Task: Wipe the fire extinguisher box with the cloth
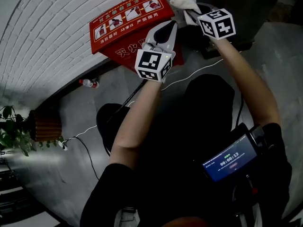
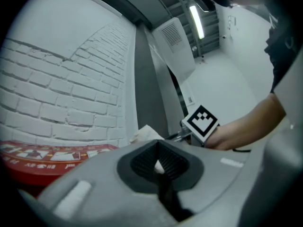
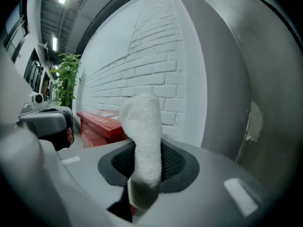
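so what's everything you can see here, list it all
fire extinguisher box: one, red, against the white brick wall
cloth: one, white, clamped in the right gripper
bottle: one, pale with red, on the floor by the wall
plant: one, green, far left
cable: one, white, across the floor
device: one, dark, lit screen, lower right
left gripper: grey, shut, empty, by the box
right gripper: grey, shut on the cloth
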